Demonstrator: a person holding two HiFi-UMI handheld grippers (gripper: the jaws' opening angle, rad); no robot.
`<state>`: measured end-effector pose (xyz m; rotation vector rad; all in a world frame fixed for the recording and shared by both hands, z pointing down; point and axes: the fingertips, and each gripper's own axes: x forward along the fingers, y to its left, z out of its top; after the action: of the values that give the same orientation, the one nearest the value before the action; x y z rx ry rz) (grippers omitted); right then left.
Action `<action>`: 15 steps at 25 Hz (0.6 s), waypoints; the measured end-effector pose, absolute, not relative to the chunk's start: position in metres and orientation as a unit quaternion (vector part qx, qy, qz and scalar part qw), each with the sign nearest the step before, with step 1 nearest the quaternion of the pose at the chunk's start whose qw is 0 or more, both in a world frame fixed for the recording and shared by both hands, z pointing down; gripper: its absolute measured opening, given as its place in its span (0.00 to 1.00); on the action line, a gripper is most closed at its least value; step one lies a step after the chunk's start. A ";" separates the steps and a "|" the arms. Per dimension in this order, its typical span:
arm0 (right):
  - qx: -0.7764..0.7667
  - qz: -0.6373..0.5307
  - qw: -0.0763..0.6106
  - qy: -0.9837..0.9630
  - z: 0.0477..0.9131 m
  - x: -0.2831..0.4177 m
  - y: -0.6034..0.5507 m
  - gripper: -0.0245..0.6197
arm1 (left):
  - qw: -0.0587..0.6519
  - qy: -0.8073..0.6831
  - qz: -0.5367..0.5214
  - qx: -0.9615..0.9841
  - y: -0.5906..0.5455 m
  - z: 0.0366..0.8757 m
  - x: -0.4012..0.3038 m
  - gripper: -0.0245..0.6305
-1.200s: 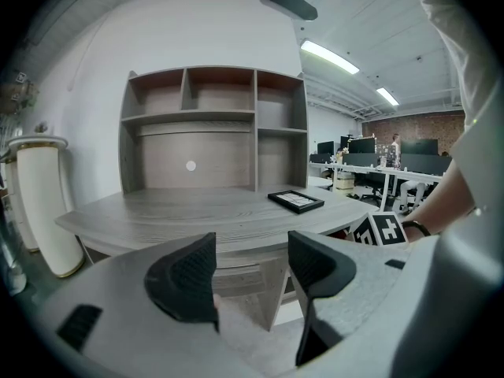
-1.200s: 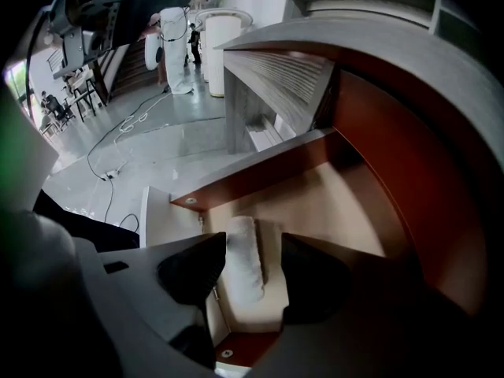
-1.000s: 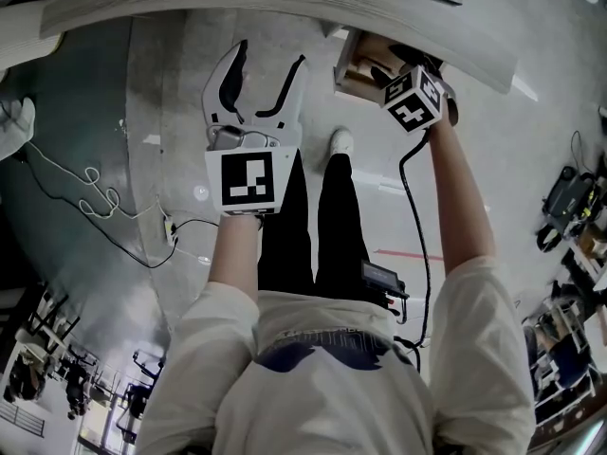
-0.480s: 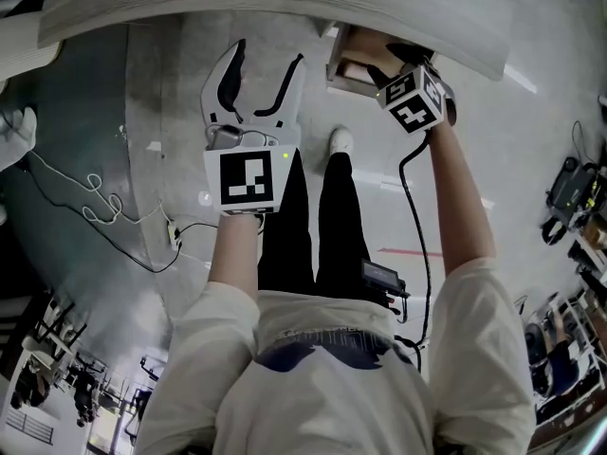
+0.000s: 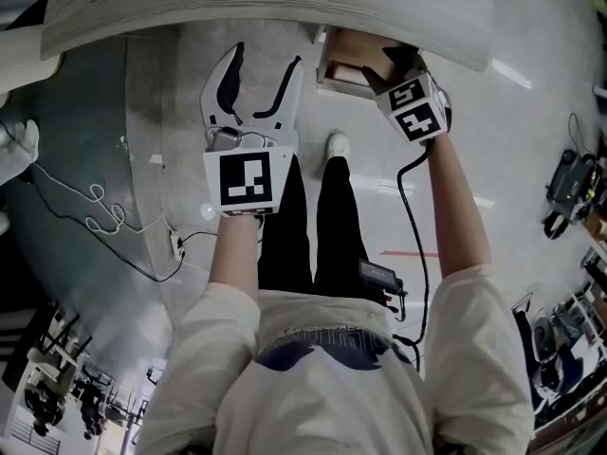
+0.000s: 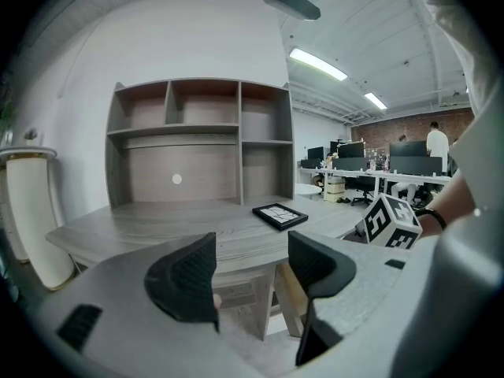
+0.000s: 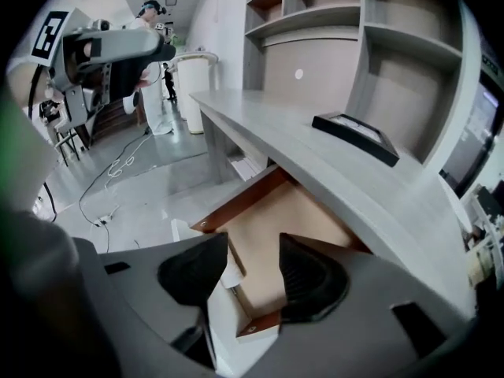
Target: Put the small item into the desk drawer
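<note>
right gripper [image 7: 253, 252] hangs over the open desk drawer [image 7: 293, 215], jaws wide w/ nothing between them, just been closing a touch. small item: can't pick it out, prob already inside. left gripper [image 5: 268, 60] wide & empty too. drop-off looks done; next: push drawer shut, squarely.

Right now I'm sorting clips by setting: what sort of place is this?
Probably an open-plan office: a grey desk with a shelf hutch, rows of workstations with monitors behind, and ceiling strip lights.
</note>
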<state>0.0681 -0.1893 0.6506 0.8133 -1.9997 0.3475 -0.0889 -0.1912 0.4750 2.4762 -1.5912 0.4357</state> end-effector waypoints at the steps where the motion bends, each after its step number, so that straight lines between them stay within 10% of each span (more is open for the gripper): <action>1: 0.335 0.143 0.454 -0.813 0.645 0.069 -0.187 0.35 | 0.081 -0.532 0.145 0.830 -0.191 0.471 -0.088 0.45; 15: 0.471 0.172 0.317 -0.805 0.507 0.094 -0.183 0.32 | 0.039 -0.523 0.103 0.845 -0.203 0.369 -0.076 0.45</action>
<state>0.0937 -0.1826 0.5069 1.2387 -2.1186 0.4537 -0.0761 -0.2025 0.3688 2.5900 -1.6037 0.3169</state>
